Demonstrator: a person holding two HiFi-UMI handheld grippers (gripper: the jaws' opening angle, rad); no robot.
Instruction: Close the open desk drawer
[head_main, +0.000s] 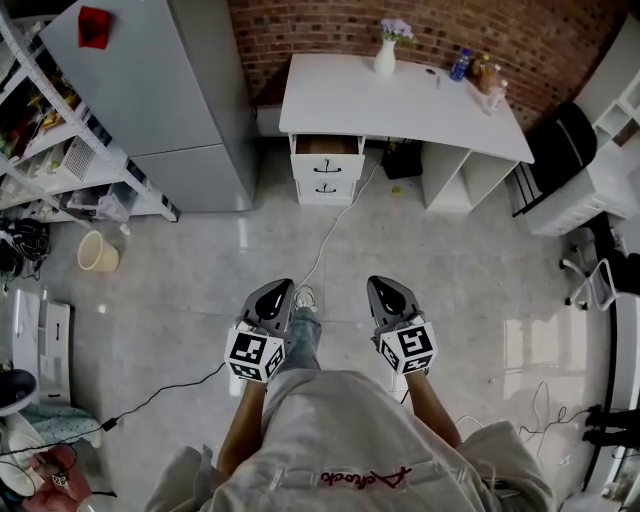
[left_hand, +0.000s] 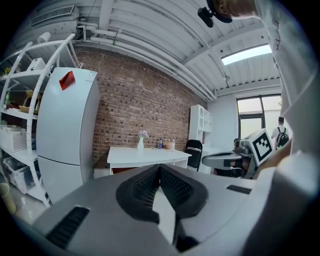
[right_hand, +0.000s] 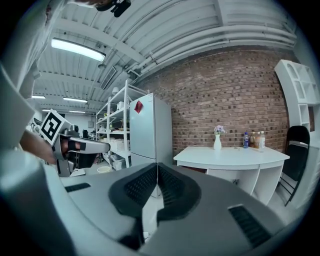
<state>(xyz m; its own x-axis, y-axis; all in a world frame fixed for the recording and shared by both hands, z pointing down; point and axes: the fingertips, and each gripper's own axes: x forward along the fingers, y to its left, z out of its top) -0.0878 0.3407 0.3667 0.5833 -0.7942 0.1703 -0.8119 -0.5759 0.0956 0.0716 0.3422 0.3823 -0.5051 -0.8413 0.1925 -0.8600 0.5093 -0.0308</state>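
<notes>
Approach step, by judgement. Grey two-jaw left gripper (head_main: 275, 292) is hovering, jaws pressing together, empty. Open white top drawer (head_main: 327, 146) is jutting out under the white desk's (head_main: 400, 105) left end, well apart ahead; its contents are proving unreadable. Grey right gripper (head_main: 385, 288) is hovering likewise, jaws together, empty. Next move is calling for reaching and pushing the drawer front.

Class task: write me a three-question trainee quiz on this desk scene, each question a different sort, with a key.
1. True or false: the desk's top drawer stands open.
2. Which stands on the desk? A. vase B. lamp C. laptop
3. Fill in: the left gripper and right gripper are both ____, holding nothing.

Key: 1 true; 2 A; 3 shut.
</notes>
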